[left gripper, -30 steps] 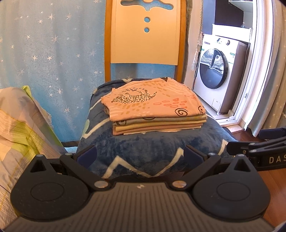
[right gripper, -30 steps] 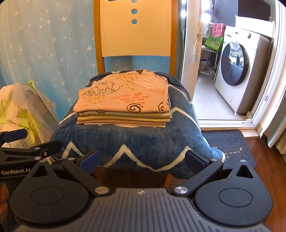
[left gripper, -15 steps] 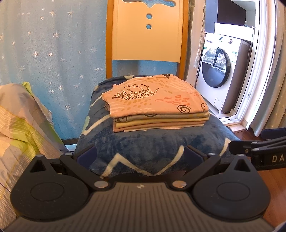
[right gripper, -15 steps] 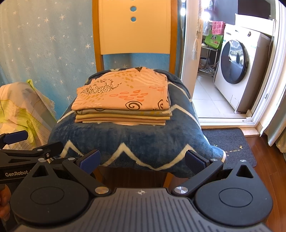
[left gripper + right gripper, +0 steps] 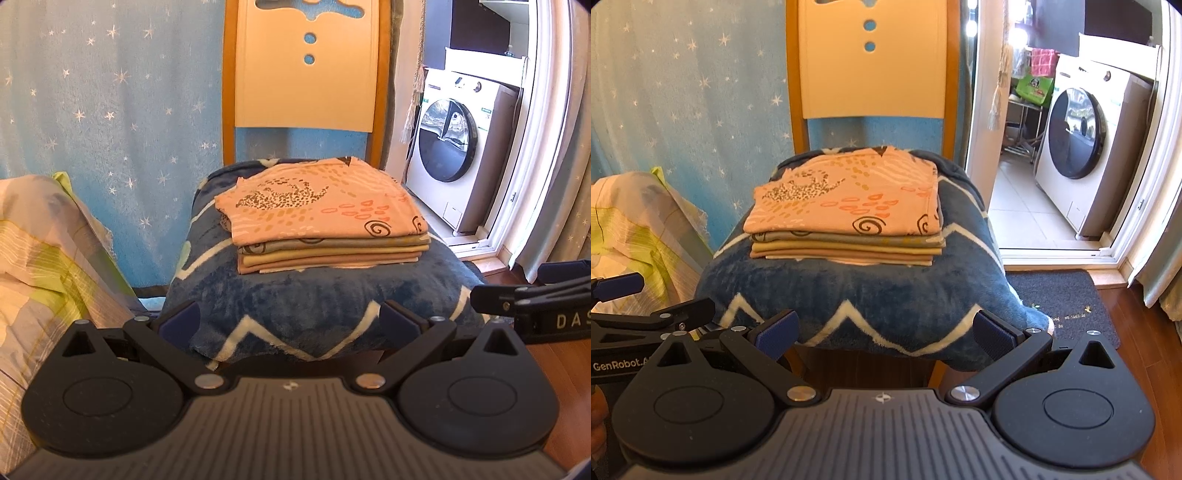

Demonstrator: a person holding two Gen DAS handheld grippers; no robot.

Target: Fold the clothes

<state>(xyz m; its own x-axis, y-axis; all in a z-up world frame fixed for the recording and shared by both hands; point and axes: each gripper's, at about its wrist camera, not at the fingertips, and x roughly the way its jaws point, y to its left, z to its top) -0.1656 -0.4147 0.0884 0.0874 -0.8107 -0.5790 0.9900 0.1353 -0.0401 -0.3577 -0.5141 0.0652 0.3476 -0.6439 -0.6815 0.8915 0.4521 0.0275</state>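
Now both tongs, left tongs [image 5: 290,323] and right tongs [image 5: 884,332], gape empty before the folded clothes [image 5: 846,206]; folding looks finished.

**Domestic interior: bedroom corner opening onto a laundry area**

Setting: a lived-in home. Evidence, placed relative to the hand-held gripper:

- Straight ahead: wooden chair [image 5: 304,74] with a cut-out backrest, its seat covered by a blue zigzag blanket [image 5: 317,302] bearing a stack of folded clothes [image 5: 321,221].
- Behind the chair and to the left: blue star-print curtain [image 5: 110,110].
- Near left: bedding in a yellow-green check [image 5: 40,258].
- Ahead to the right: white-framed doorway onto a tiled floor [image 5: 1015,206], with a front-loading washing machine [image 5: 1086,147], a pink towel [image 5: 1042,61] hanging and a green bag [image 5: 1034,86] beyond.
- Lower right: dark doormat [image 5: 1060,299] on wood flooring [image 5: 1137,332].
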